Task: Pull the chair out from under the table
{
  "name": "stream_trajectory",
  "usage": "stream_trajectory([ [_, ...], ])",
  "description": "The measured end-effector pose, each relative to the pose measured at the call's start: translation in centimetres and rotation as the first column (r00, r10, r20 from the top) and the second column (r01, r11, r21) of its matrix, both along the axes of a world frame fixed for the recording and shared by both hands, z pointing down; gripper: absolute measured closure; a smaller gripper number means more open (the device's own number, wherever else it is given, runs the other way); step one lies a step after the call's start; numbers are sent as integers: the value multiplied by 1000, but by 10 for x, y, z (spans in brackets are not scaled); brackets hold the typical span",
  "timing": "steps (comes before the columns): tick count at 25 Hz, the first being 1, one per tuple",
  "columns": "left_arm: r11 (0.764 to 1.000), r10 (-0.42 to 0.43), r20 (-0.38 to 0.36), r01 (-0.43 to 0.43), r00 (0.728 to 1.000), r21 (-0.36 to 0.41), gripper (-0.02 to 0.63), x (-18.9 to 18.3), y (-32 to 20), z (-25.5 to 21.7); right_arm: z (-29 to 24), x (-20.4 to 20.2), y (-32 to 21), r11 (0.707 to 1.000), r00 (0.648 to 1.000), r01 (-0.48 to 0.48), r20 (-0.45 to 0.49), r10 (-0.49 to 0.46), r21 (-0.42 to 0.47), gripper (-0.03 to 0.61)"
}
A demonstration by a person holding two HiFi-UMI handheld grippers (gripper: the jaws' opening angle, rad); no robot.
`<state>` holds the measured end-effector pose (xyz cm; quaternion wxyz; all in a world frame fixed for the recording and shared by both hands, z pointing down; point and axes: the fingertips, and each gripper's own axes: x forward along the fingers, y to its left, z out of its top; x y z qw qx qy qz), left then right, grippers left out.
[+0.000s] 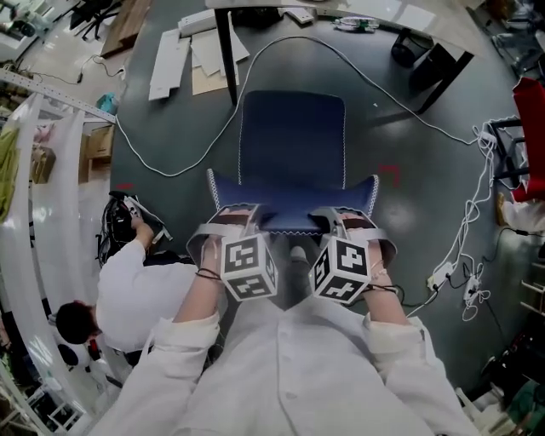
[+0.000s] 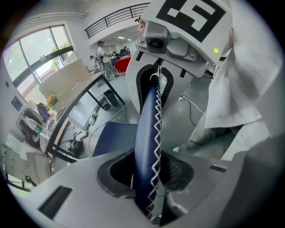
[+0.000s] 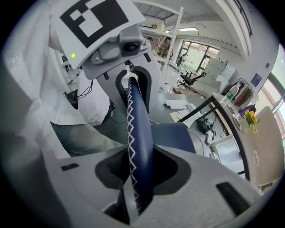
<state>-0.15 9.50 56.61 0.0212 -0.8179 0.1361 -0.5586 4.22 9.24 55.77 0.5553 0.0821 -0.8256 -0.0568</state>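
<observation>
A dark blue chair (image 1: 291,145) with white zigzag stitching stands on the grey floor, its seat out from the table (image 1: 358,10) at the top of the head view. My left gripper (image 1: 234,218) is shut on the top edge of the chair's backrest (image 2: 149,133), left of centre. My right gripper (image 1: 339,220) is shut on the same backrest edge (image 3: 138,142), right of centre. In each gripper view the padded edge runs between the jaws, and the other gripper clamps it farther along.
A black table leg (image 1: 226,53) stands beyond the chair's left side. A white cable (image 1: 174,170) loops across the floor around the chair. Papers and boards (image 1: 192,55) lie at the back left. A crouching person (image 1: 136,285) in white is at my left. Racks stand at the right.
</observation>
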Motion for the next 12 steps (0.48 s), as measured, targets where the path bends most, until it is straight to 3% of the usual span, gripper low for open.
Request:
stream_trajectory([
  [4,1000,-30,10,30,999,4,491,6,31,1,1,7,31,1000,1000,31,2,-31,1,479],
  [12,996,-64,27,66,998,-58,489,16,85,2,1,16,82,996,996,87,3,-87,-19,479],
])
